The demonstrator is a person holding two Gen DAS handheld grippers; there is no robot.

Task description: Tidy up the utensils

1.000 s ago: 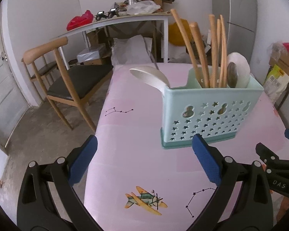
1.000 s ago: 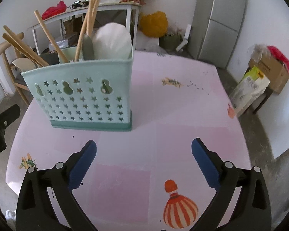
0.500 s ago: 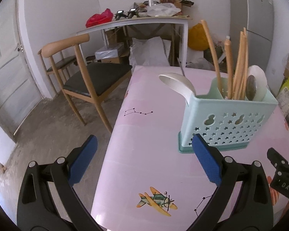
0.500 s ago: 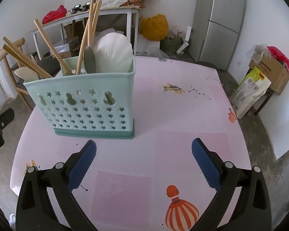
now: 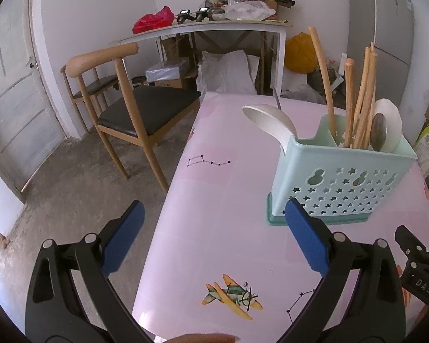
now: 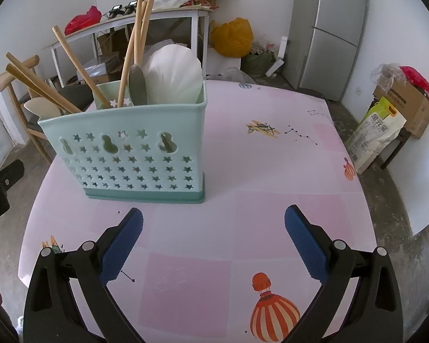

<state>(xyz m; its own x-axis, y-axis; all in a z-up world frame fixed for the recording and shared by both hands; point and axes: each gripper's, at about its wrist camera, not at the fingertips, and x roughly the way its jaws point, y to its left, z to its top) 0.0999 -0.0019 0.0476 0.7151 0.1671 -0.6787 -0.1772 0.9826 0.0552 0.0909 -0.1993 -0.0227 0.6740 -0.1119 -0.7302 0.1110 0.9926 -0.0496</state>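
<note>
A mint-green utensil caddy (image 5: 343, 180) (image 6: 128, 154) with star cut-outs stands upright on the pink table (image 5: 223, 200) (image 6: 271, 171). Inside it are several wooden sticks (image 5: 360, 97) (image 6: 134, 43), a white ladle (image 5: 268, 120), a grey spoon (image 6: 137, 85) and a white scoop (image 6: 174, 77). My left gripper (image 5: 213, 238) hangs open over the table's left front edge, left of the caddy. My right gripper (image 6: 214, 243) is open above the table, in front of the caddy. Neither holds anything.
A wooden chair (image 5: 128, 105) stands left of the table. Behind are a white desk (image 5: 208, 28) piled with clutter, a yellow bag (image 6: 234, 37), a grey fridge (image 6: 334, 28), and boxes and sacks (image 6: 386, 123) on the right.
Both grippers have drawn back from the caddy, which looks smaller now. The left view has swung left, showing more chair and floor. Nothing was picked up.
</note>
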